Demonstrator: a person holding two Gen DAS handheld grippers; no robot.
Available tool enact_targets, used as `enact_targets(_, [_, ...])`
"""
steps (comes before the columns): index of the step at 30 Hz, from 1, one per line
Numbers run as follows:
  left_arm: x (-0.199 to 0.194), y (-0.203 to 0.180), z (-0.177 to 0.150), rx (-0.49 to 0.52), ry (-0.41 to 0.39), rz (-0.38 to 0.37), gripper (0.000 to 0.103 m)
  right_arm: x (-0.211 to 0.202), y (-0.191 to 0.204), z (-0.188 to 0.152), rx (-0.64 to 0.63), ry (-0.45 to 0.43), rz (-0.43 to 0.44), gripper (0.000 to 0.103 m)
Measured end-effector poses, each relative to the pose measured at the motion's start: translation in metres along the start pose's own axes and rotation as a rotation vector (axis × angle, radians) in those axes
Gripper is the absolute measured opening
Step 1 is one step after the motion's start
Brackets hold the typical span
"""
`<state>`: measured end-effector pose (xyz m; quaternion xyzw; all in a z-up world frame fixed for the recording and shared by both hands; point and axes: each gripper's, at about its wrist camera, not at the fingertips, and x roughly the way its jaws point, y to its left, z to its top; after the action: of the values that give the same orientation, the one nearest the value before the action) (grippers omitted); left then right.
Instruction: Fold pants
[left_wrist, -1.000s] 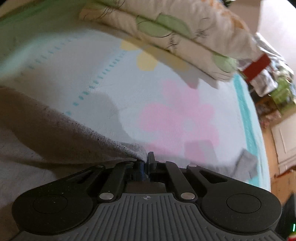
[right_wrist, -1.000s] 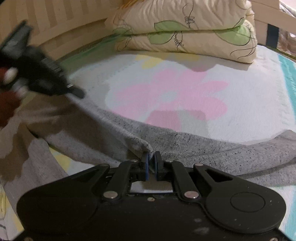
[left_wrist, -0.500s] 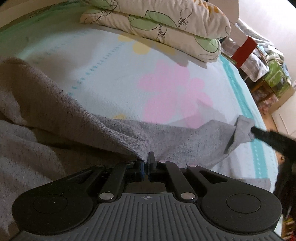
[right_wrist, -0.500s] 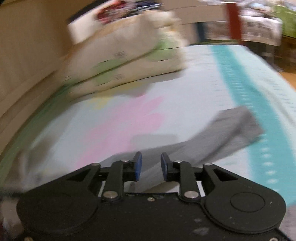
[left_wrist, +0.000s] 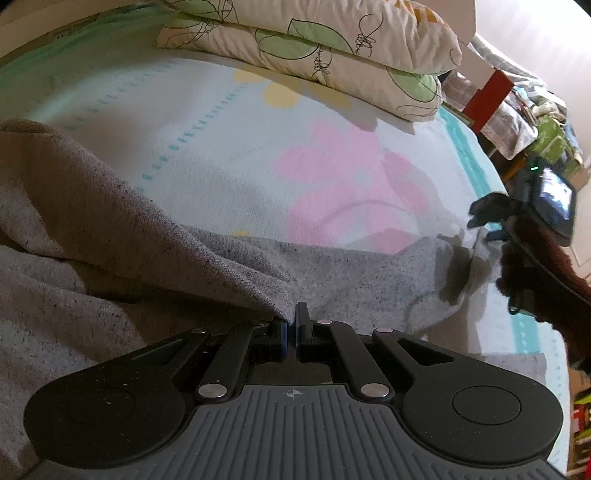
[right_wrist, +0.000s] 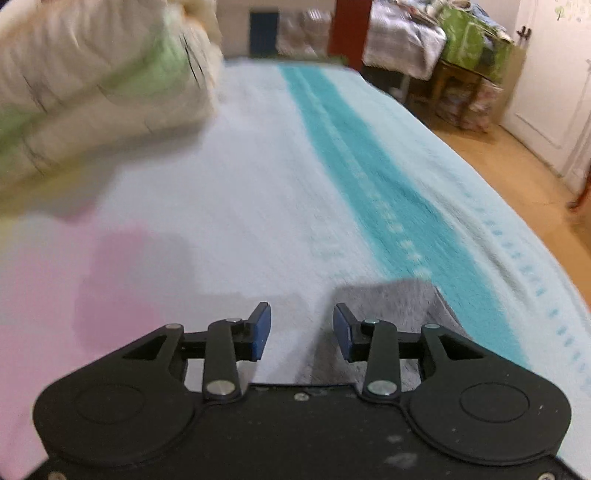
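Observation:
Grey speckled pants (left_wrist: 110, 258) lie across the flowered bedspread (left_wrist: 229, 155). My left gripper (left_wrist: 291, 325) is shut on a fold of the pants' edge and holds it slightly lifted. One pant leg stretches right to its cuff (left_wrist: 454, 266). My right gripper (right_wrist: 301, 332) is open and empty, just above the bed beside the grey leg end (right_wrist: 391, 306). It also shows in the left wrist view (left_wrist: 487, 218), held in a hand at the far right near the cuff.
Stacked leaf-patterned pillows (left_wrist: 332, 48) lie at the head of the bed. A teal stripe (right_wrist: 369, 177) runs along the bed's right side. Past the edge are wooden floor (right_wrist: 498, 147) and cluttered furniture (right_wrist: 461, 44).
My right gripper let go of the pants, opened wide and swung right toward the leg end. My left gripper kept its hold and the pant leg settled flat on the bed.

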<state>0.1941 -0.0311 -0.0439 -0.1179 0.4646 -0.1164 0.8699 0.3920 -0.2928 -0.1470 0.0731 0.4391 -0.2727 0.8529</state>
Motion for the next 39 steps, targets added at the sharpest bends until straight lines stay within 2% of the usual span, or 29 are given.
enact_targets(2, [0.001, 0.001, 0.000, 0.000, 0.001, 0.001, 0.003, 0.007, -0.002, -0.005, -0.016, 0.026, -0.061, 0.040])
enact_targets(4, [0.001, 0.000, 0.001, 0.003, 0.002, 0.007, 0.003, 0.008, -0.004, -0.004, -0.037, 0.028, -0.088, 0.027])
enact_targets(6, [0.001, -0.003, 0.004, 0.013, -0.006, 0.011, 0.003, 0.003, -0.014, 0.000, -0.025, 0.051, -0.040, 0.009])
enact_targets(8, [-0.003, -0.005, 0.010, 0.030, -0.028, 0.015, 0.003, -0.009, -0.033, 0.011, 0.039, 0.036, 0.023, 0.009])
enact_targets(12, [-0.030, -0.012, 0.026, 0.061, -0.114, 0.017, 0.003, -0.075, -0.088, 0.023, 0.164, -0.119, 0.160, 0.009])
enact_targets(15, [-0.056, -0.016, 0.025, 0.084, -0.164, 0.011, 0.003, -0.135, -0.141, 0.006, 0.256, -0.204, 0.241, 0.009])
enact_targets(17, [-0.070, -0.019, 0.017, 0.100, -0.167, 0.002, 0.003, -0.164, -0.169, -0.019, 0.289, -0.218, 0.257, 0.009])
enact_targets(19, [-0.079, -0.018, -0.002, 0.121, -0.145, -0.001, 0.003, -0.179, -0.193, -0.050, 0.323, -0.189, 0.273, 0.009])
enact_targets(21, [-0.078, -0.015, -0.025, 0.132, -0.089, 0.004, 0.004, -0.179, -0.207, -0.085, 0.339, -0.126, 0.258, 0.009])
enact_targets(24, [-0.065, -0.005, -0.055, 0.091, 0.024, 0.027, 0.003, -0.151, -0.213, -0.137, 0.361, 0.041, 0.238, 0.009])
enact_targets(26, [-0.052, -0.002, -0.073, 0.105, 0.080, 0.057, 0.003, -0.130, -0.211, -0.165, 0.375, 0.141, 0.235, 0.009])
enact_targets(28, [-0.040, 0.001, -0.085, 0.107, 0.122, 0.080, 0.004, -0.116, -0.207, -0.180, 0.381, 0.186, 0.218, 0.009])
enact_targets(33, [-0.035, 0.003, -0.081, 0.075, 0.120, 0.088, 0.003, -0.119, -0.208, -0.178, 0.415, 0.151, 0.244, 0.009])
enact_targets(39, [-0.065, -0.014, -0.076, 0.117, 0.015, 0.073, 0.003, -0.153, -0.231, -0.170, 0.394, 0.053, 0.286, 0.009])
